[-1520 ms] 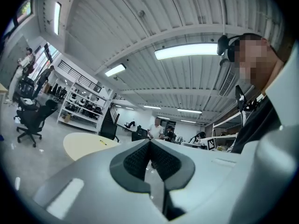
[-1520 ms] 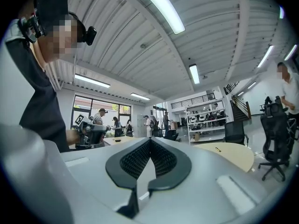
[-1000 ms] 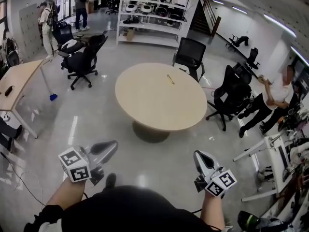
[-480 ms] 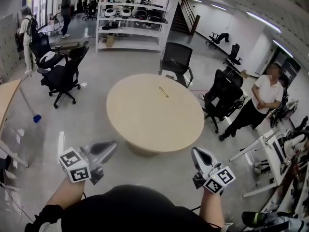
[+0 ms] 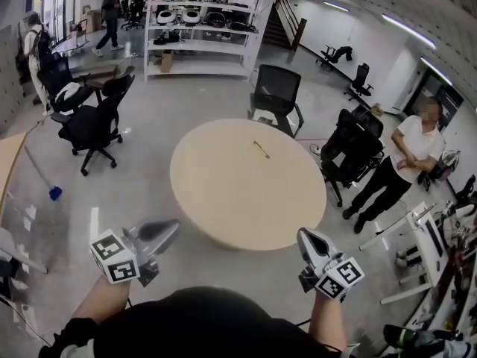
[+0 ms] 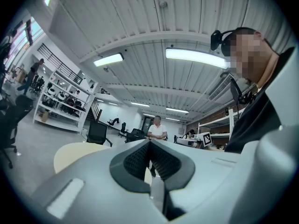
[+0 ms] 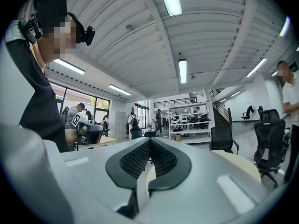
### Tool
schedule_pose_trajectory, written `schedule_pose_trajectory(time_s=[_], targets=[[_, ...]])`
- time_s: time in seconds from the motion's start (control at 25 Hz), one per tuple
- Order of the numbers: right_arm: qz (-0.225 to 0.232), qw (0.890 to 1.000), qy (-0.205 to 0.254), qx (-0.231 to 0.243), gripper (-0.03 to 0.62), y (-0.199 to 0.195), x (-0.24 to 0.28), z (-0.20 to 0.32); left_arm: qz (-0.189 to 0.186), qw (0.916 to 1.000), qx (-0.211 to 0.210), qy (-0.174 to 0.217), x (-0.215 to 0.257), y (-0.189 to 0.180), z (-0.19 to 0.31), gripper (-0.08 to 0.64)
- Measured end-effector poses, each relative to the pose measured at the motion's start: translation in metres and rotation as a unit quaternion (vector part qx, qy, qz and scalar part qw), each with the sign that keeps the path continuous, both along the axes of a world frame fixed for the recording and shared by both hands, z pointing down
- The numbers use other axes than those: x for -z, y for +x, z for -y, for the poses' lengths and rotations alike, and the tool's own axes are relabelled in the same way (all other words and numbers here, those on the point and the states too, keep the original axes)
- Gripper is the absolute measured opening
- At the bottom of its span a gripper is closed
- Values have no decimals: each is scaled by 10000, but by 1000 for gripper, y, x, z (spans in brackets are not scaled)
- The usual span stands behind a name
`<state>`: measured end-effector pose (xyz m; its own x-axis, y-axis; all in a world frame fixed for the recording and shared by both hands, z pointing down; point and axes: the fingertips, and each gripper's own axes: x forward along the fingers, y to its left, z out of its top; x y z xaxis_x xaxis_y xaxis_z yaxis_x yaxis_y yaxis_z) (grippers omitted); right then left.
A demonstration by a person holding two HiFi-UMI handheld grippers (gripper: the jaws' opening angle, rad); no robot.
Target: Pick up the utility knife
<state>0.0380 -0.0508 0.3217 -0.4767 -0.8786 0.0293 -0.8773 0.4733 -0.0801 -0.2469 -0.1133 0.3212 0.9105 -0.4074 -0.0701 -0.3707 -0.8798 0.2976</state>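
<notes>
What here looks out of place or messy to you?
Nothing stands out. The round table is bare except for one slim yellowish object, presumably the utility knife, lying flat toward its far side. No spill or damage shows. The left gripper and right gripper are shut and empty, short of the table.

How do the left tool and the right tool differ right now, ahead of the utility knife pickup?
In the head view, the left tool slants rightward, while the right tool points more nearly straight ahead. Beyond the left tool's jaws stands a person in a white shirt. Beyond the right tool's is a white shelving rack. Shared: both are shut and empty, and neither is at the utility knife on the round table.
</notes>
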Motion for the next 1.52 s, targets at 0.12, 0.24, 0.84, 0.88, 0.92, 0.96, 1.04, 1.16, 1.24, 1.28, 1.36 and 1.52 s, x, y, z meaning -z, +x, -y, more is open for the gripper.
schedule_pose_trajectory(time_s=[0.12, 0.24, 0.84, 0.88, 0.92, 0.96, 1.04, 1.16, 1.24, 1.28, 1.36, 1.52], targets=[[-30, 10000, -67, 54, 15, -4, -6, 21, 9, 10000, 25, -31, -3, -1, 20, -6], [12, 9999, -110, 68, 15, 3, -10, 41, 64, 9999, 21, -76, -7, 6, 37, -6], [87, 9948, -99, 1008, 15, 142, -21, 200, 148, 9974, 696, -61, -7, 151, 141, -6], [68, 9943, -69, 1060, 14, 154, -19, 209, 143, 9972, 735, -39, -4, 164, 148, -6], [69, 9940, -49, 1087, 15, 166, -18, 218, 123, 9969, 781, -41, -2, 176, 155, -6], [84, 9939, -42, 1099, 15, 178, -18, 227, 95, 9967, 807, -71, -1, 188, 162, -6], [128, 9935, -52, 1126, 14, 199, -21, 239, 113, 9968, 784, -138, -3, 212, 170, -6], [171, 9932, -72, 1145, 14, 230, -26, 251, 308, 9961, 813, -145, -7, 242, 180, -6], [226, 9933, -87, 1132, 14, 249, -31, 259, 324, 9956, 854, -203, -9, 257, 190, -6], [254, 9933, -96, 1124, 14, 257, -33, 263, 324, 9956, 847, -229, -9, 266, 194, -6], [301, 9934, -119, 1102, 15, 273, -39, 270, 383, 9959, 786, -237, -12, 284, 202, -6], [404, 9937, -186, 1025, 14, 293, -49, 278, 522, 9961, 661, -277, -19, 307, 213, -6]])
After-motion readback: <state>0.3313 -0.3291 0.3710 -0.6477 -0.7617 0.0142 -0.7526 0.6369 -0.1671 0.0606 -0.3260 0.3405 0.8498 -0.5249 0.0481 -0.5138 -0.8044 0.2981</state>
